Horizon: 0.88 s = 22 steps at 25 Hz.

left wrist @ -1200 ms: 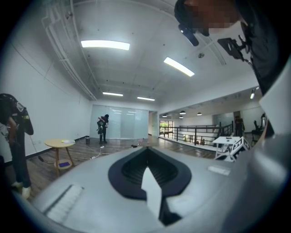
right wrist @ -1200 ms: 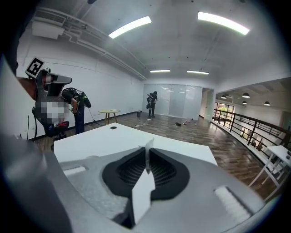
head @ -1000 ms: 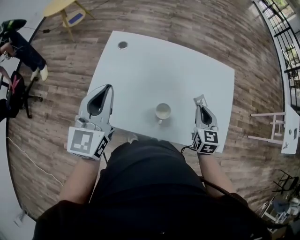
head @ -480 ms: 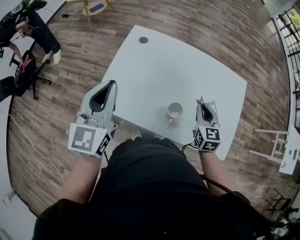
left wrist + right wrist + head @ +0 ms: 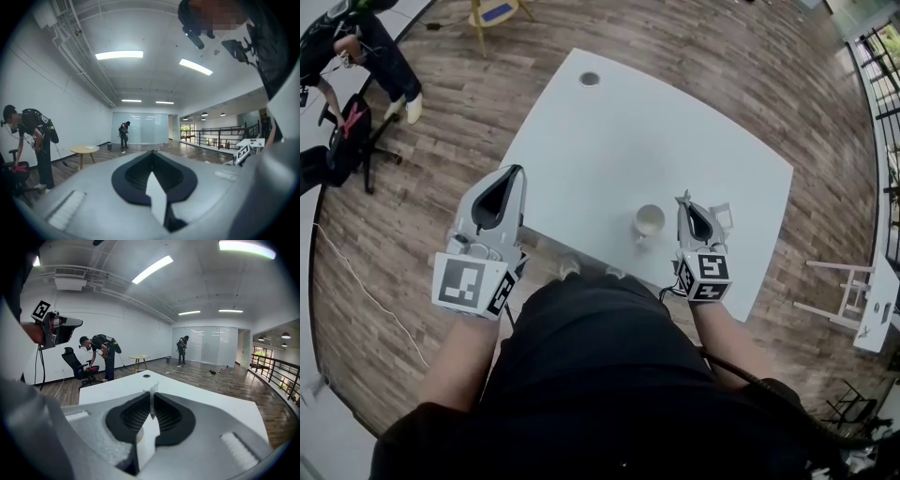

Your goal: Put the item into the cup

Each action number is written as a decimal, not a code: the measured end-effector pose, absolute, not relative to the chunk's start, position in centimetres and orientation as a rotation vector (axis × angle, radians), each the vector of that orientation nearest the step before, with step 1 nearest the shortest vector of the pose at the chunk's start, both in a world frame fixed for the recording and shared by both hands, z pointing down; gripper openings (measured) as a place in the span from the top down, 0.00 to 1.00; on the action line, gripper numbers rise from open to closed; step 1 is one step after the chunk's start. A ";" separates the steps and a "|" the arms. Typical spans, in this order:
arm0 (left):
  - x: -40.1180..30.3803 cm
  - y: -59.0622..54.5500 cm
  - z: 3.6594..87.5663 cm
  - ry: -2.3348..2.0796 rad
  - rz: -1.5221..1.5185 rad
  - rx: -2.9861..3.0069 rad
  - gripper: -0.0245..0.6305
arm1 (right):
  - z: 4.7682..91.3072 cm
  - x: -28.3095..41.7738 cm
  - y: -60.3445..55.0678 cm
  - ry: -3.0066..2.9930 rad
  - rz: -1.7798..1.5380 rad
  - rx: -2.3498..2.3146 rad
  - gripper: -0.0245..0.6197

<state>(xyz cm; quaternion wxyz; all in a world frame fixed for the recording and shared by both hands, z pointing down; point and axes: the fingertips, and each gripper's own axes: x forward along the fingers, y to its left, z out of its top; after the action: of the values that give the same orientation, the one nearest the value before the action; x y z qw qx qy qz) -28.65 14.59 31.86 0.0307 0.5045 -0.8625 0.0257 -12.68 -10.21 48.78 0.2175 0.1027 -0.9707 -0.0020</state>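
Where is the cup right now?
In the head view, the cup sits on the white table near its front edge, towards the right, just left of the right tool.

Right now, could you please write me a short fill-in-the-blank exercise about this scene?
1. The right gripper is shut on a thin ___ item.
2. In the head view, the cup stands on the white table, just ___ of the right gripper.
3. The left gripper has its jaws shut and holds ___.
Missing words: white; left; nothing.
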 end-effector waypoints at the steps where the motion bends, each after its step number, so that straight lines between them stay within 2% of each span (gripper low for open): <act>1: -28.7 14.6 31.9 -2.656 0.077 1.553 0.96 | 48.8 -12.8 -10.0 -2.688 -0.005 0.277 0.92; 22: -27.7 13.4 35.1 -2.544 0.038 1.554 0.96 | 50.6 -12.2 -7.4 -2.640 0.021 0.184 0.92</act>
<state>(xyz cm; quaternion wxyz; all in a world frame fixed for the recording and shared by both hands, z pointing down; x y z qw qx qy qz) -27.73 13.42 35.10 0.0801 0.5195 -0.8506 0.0127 -12.18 -7.39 50.61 0.2450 0.0675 -0.9671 0.0078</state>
